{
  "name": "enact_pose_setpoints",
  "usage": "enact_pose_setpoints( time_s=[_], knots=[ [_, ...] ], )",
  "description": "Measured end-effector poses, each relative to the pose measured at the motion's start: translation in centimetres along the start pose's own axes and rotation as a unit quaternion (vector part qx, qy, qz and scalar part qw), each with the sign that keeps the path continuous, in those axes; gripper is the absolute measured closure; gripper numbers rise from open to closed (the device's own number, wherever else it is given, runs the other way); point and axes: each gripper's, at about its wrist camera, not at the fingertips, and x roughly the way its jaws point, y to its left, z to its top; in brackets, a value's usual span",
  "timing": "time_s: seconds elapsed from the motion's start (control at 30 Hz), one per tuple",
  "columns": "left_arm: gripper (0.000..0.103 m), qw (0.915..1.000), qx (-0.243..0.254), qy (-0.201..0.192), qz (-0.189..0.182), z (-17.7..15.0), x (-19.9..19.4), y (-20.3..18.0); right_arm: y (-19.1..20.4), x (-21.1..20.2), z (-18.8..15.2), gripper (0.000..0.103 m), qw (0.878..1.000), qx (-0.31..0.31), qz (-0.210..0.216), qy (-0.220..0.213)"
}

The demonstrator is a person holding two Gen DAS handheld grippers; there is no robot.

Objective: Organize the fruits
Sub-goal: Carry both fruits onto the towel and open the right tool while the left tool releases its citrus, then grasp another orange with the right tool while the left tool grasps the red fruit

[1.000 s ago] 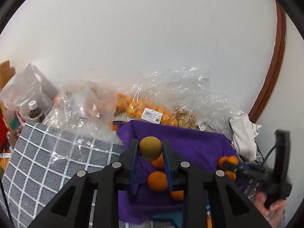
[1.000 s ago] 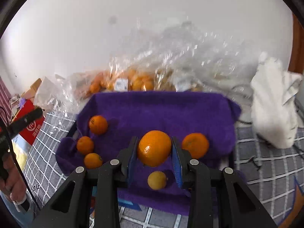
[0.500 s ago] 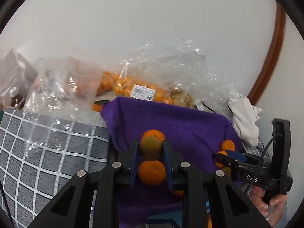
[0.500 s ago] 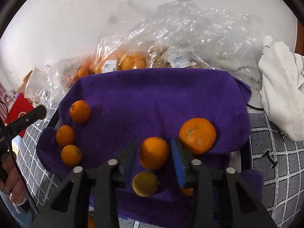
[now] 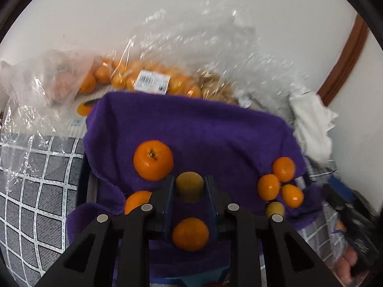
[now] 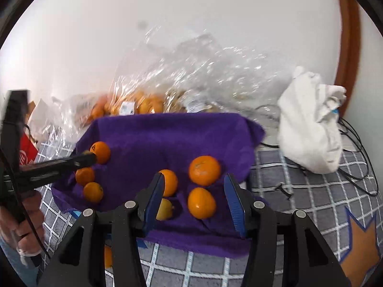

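Pinching a dull yellow-green fruit [image 5: 189, 186] between its tips, the left gripper [image 5: 189, 189] hangs over the purple towel [image 5: 196, 129], its fingers [image 5: 167, 191] drawn in snug against the fruit's sides. Just below the fingertips lies one orange [image 5: 190, 234]; a larger orange [image 5: 153, 159] sits up and to their left. The right gripper [image 6: 194, 198] is spread wide, holding nothing. An orange [image 6: 201, 202] rests on the towel in the gap between its blue-lined fingers [image 6: 153, 201], another [image 6: 204, 170] just beyond the tips, and a small yellow fruit [image 6: 164, 209] beside the left finger.
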Motion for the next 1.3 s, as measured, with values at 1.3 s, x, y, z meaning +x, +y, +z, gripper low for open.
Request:
enact_pose_setpoints(
  time_s=[1.3],
  knots=[
    [0.071,0.9974,0.053,-0.048,0.009,-10.4,-7.2,4.9,5.4,-4.1,-10.9,0.065,0.997,-0.002,0.045,0.057]
  ],
)
